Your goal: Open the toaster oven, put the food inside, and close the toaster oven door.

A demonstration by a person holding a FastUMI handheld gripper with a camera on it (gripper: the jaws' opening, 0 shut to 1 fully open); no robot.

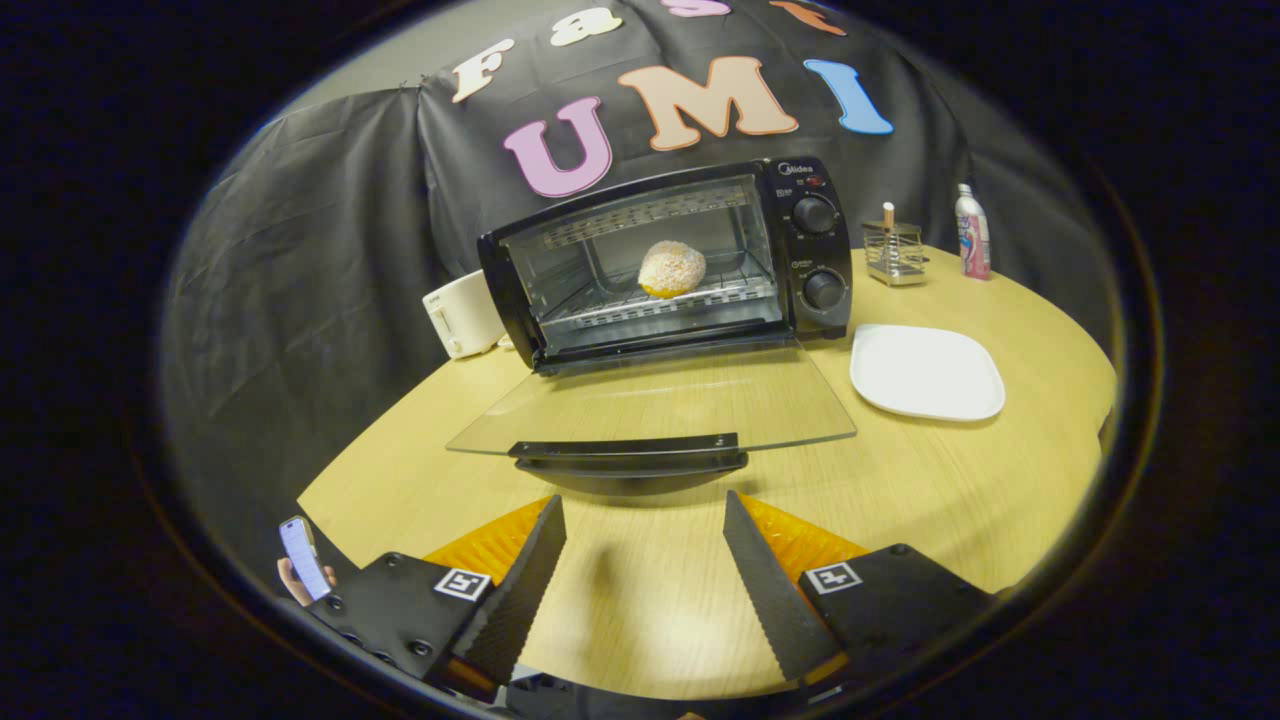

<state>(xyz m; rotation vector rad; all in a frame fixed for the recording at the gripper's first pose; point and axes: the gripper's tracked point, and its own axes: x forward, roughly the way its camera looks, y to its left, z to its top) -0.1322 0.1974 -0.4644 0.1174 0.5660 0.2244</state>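
Spread, empty claw (645,520) faces toaster oven's (670,260) lowered glass door (650,405), food (672,268) on its rack.

Black creased cloth (300,250) hangs as the wall; a pale wooden table (650,590) below — round-edged, evenly lit.

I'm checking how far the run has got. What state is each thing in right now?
toaster oven: upright on the table, lit inside
oven door: folded down flat, fully open
food: on the rack inside the oven
white plate: empty, right of the door
tongs: open, holding nothing, just short of the door handle
bottle: upright, capped
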